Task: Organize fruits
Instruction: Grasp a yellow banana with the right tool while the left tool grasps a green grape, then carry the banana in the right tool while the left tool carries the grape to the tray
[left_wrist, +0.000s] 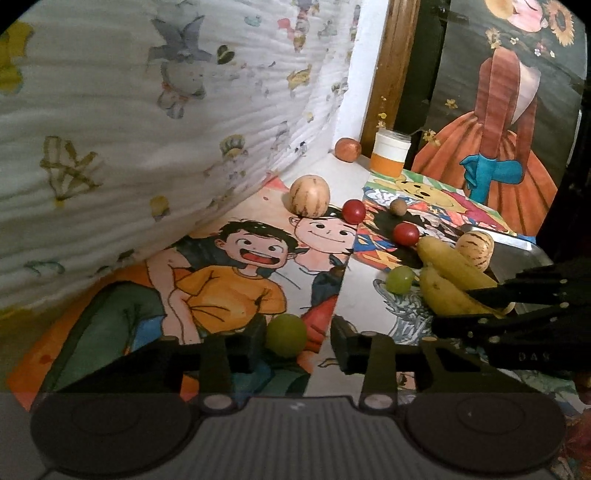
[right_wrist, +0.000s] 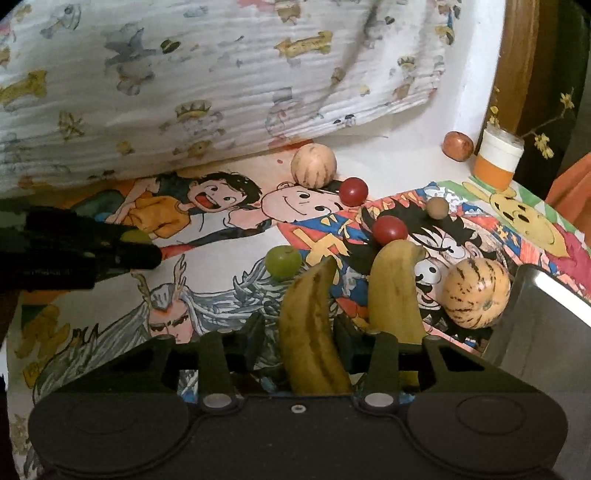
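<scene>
My left gripper (left_wrist: 299, 341) is open around a green grape (left_wrist: 286, 334) that touches its left finger; the right finger stands apart. From the right wrist view the left gripper (right_wrist: 140, 245) sits at far left with the grape (right_wrist: 135, 236) between its tips. My right gripper (right_wrist: 299, 341) has a yellow banana (right_wrist: 314, 332) between its fingers; a second banana (right_wrist: 395, 291) lies just outside the right finger. Whether the pads press on the banana cannot be told. In the left wrist view the right gripper (left_wrist: 476, 306) straddles the bananas (left_wrist: 447, 280).
A metal tray (right_wrist: 535, 321) sits at right. Loose on the cartoon-print cloth are another green grape (right_wrist: 282, 262), two red tomatoes (right_wrist: 389, 229) (right_wrist: 353, 191), two striped melons (right_wrist: 476, 293) (right_wrist: 314, 166), a small brown fruit (right_wrist: 437, 208), an apple (right_wrist: 458, 145), and an orange-white jar (right_wrist: 498, 158). A quilt (right_wrist: 184, 81) bulges behind.
</scene>
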